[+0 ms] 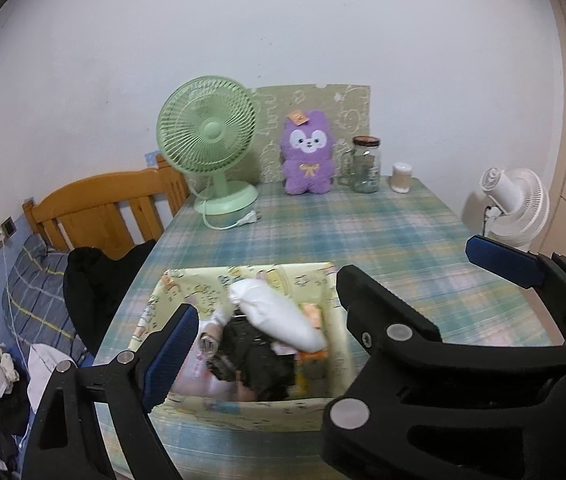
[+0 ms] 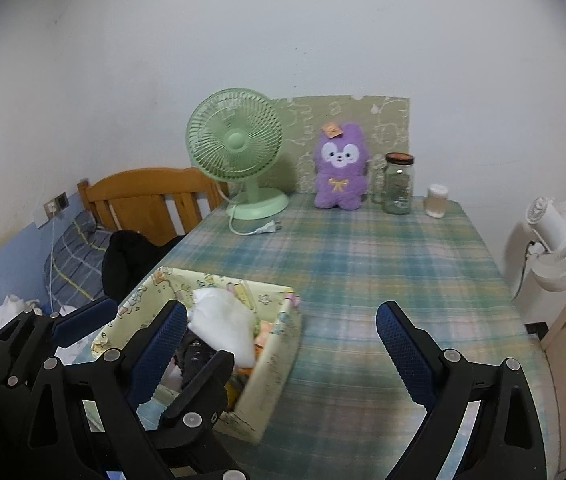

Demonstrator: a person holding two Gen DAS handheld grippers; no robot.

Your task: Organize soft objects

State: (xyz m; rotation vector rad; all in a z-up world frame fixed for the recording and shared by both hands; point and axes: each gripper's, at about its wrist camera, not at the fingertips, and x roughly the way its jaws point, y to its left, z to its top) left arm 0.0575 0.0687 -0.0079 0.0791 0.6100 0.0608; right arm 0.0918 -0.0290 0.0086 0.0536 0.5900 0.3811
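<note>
The white bundle (image 1: 279, 316) lies in the yellow fabric box (image 1: 243, 410) atop dark clothes (image 1: 259, 360), its long axis slanting from the box's far wall toward the near right corner. My left gripper (image 1: 259, 328) is spread wide, empty; my right gripper (image 2: 283, 344) likewise empty. A purple plush toy (image 1: 309, 152) stands far back on the checked table (image 1: 363, 224).

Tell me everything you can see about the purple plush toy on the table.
The purple plush toy sits upright at the far edge of the checked tablecloth, its back against a pale green patterned board. It looks fluffy, with a white face, a yellow bow on the chest and an orange tag on its head. The green fan stands on one side, the glass jar on the other.
</note>
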